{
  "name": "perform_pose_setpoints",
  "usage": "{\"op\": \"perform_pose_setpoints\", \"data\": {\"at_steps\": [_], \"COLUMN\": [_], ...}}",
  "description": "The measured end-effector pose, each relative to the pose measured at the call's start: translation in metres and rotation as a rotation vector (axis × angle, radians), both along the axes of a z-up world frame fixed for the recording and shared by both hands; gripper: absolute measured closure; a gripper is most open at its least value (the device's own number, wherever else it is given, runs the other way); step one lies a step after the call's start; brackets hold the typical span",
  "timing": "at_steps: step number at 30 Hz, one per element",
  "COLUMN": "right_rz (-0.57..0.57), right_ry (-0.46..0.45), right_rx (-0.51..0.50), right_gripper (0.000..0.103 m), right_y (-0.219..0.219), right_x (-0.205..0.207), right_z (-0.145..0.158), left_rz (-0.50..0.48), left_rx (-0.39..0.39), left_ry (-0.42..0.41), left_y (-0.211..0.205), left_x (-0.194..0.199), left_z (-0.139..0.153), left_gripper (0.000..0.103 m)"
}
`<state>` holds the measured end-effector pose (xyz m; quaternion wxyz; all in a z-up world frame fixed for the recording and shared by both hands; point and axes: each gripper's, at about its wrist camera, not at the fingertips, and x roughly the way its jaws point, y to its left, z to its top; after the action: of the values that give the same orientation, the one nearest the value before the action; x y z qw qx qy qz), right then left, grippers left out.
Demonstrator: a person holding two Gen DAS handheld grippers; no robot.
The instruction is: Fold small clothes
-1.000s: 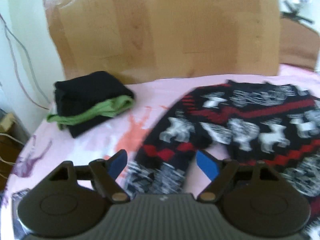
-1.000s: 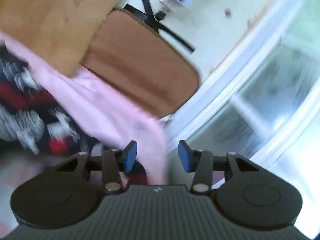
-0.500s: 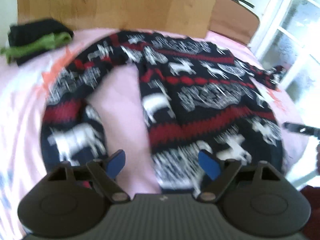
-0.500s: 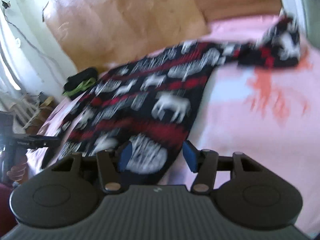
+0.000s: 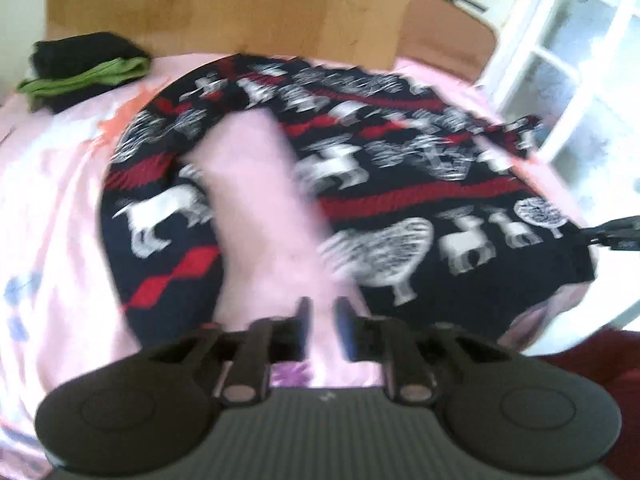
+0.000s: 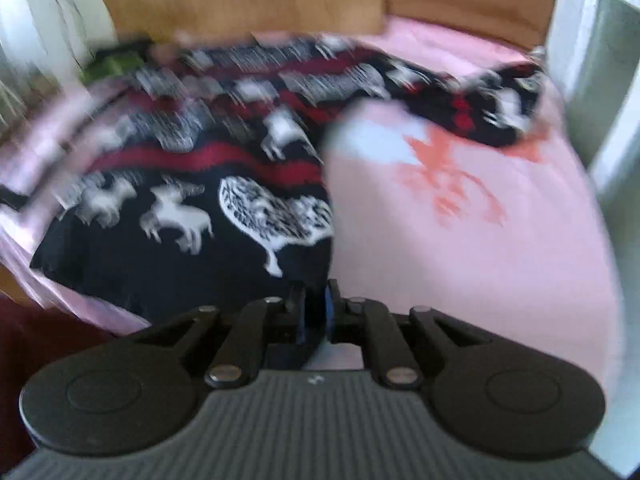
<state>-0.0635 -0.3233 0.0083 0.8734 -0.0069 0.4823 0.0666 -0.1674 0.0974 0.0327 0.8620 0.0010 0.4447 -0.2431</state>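
A black, red and white patterned sweater [image 5: 400, 184] lies spread on the pink bed sheet [image 5: 52, 208], one sleeve curving to the left. It also shows in the right wrist view [image 6: 192, 208]. My left gripper [image 5: 323, 320] is nearly shut at the near edge, between the left sleeve and the body's hem corner; whether it pinches cloth I cannot tell. My right gripper [image 6: 316, 312] is shut on the sweater's near right hem corner. The right gripper's tip [image 5: 612, 234] shows at the hem's far right in the left wrist view.
A folded pile of black and green clothes [image 5: 84, 68] sits at the back left of the bed. A wooden headboard [image 5: 224, 4] stands behind. A brown chair [image 5: 448, 36] and a window [image 5: 580, 60] are at the right. A red floor [image 6: 40, 332] lies below the near edge.
Both grippers moved down to the sweater's near hem and closed. The left one went from wide open to nearly shut; the right one closed on the hem corner.
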Motion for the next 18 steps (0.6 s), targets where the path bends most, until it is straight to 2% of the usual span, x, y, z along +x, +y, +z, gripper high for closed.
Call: {"op": "perform_pose_setpoints", "data": {"at_steps": [1, 2, 3, 4, 6, 8, 9, 11, 13, 15, 16, 17, 18], "right_rz": [-0.014, -0.028, -0.037, -0.039, -0.02, 0.026, 0.054, 0.128, 0.209, 0.301, 0.346, 0.385, 0.412], "right_ry": [-0.006, -0.021, -0.04, -0.066, -0.143, -0.212, -0.232, -0.24, -0.238, -0.254, -0.267, -0.277, -0.278], "right_rx": [-0.088, -0.155, -0.158, -0.119, -0.028, 0.025, 0.068, 0.157, 0.203, 0.22, 0.218, 0.214, 0.21], "right_gripper": [0.08, 0.071, 0.065, 0.063, 0.063, 0.063, 0.062, 0.062, 0.062, 0.061, 0.061, 0.061, 0.06], "right_y": [0.006, 0.011, 0.013, 0.013, 0.021, 0.032, 0.044, 0.07, 0.103, 0.147, 0.171, 0.189, 0.209], "right_x": [0.006, 0.012, 0.02, 0.026, 0.041, 0.054, 0.066, 0.089, 0.112, 0.142, 0.157, 0.168, 0.185], "right_z": [-0.001, -0.002, 0.003, 0.01, 0.031, 0.044, 0.049, 0.051, 0.048, 0.041, 0.037, 0.031, 0.023], "left_rz": [0.032, 0.07, 0.109, 0.155, 0.241, 0.315, 0.347, 0.381, 0.368, 0.364, 0.354, 0.361, 0.348], "left_rx": [0.013, -0.001, -0.027, -0.058, -0.083, -0.057, -0.033, -0.009, 0.005, 0.06, 0.073, 0.094, 0.102], "left_ry": [-0.011, -0.028, -0.035, -0.042, -0.069, -0.116, -0.126, -0.115, -0.095, -0.074, -0.067, -0.104, -0.109], "left_y": [0.004, 0.013, 0.023, 0.037, 0.056, 0.066, 0.069, 0.07, 0.066, 0.057, 0.053, 0.048, 0.047], "left_x": [-0.001, -0.001, -0.001, 0.001, 0.006, 0.012, 0.018, 0.028, 0.039, 0.049, 0.052, 0.049, 0.051], "left_z": [-0.002, -0.002, 0.0, 0.003, 0.009, 0.012, 0.012, 0.009, 0.0, -0.01, -0.014, -0.015, -0.014], "left_gripper": [0.06, 0.059, 0.059, 0.054, 0.036, 0.004, 0.002, 0.001, 0.002, 0.015, 0.03, 0.051, 0.062]}}
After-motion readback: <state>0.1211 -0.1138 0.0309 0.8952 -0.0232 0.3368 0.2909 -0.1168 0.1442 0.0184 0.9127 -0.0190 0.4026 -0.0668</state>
